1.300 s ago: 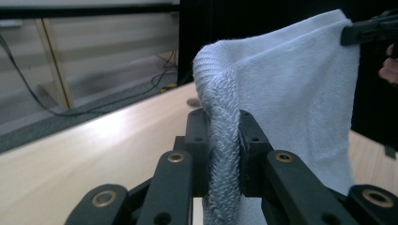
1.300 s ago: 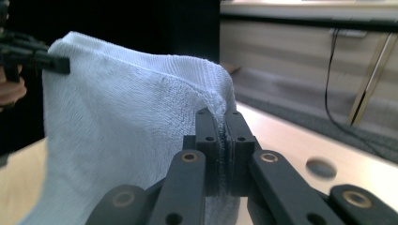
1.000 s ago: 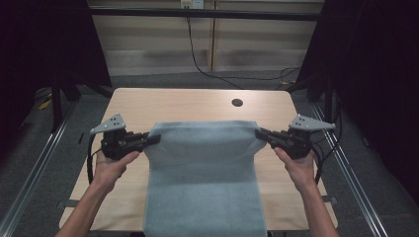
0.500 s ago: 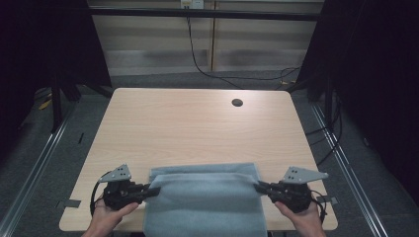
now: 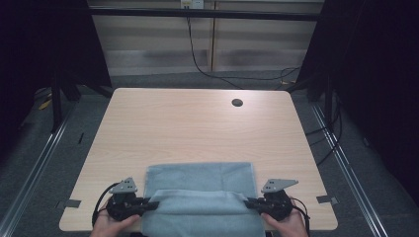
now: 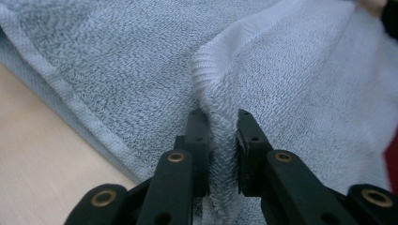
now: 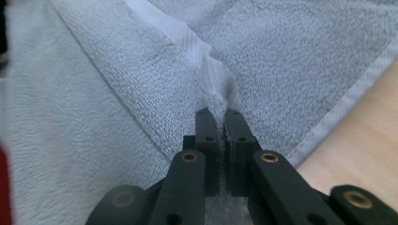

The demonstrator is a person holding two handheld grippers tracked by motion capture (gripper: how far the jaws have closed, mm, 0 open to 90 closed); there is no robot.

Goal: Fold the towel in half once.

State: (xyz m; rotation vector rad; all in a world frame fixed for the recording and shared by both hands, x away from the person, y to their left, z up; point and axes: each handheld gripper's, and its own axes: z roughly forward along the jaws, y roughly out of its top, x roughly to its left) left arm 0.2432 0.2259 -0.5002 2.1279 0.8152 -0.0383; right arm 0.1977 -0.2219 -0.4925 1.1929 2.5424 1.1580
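Two black hand-held grippers sit at the near edge of a pale wooden table (image 5: 197, 128), each clenched on a corner of a light blue-grey terry towel (image 5: 200, 175); the left gripper (image 5: 153, 204) pinches the towel's near left corner, and in the left gripper view (image 6: 221, 126) a bunched ridge of terry is squeezed between its two jaws, which stand slightly apart around the cloth; the right gripper (image 5: 248, 201) pinches the near right corner, and in the right gripper view (image 7: 221, 123) its jaws are almost touching with a thin fold of hem caught between them; the towel (image 6: 117, 61) lies flat on the table at its near middle, with its front part lifted into a raised fold stretched between the two grippers and the rest draped over the table's near edge; the person's left hand (image 5: 111, 224) and right hand (image 5: 281, 224) grasp the gripper bodies, each topped by a grey three-cornered plate; a small dark round hole (image 5: 237, 102) sits in the table's far right part, well apart from the towel (image 7: 291, 51); dark cables (image 5: 207, 64) trail across the grey floor beyond the table.
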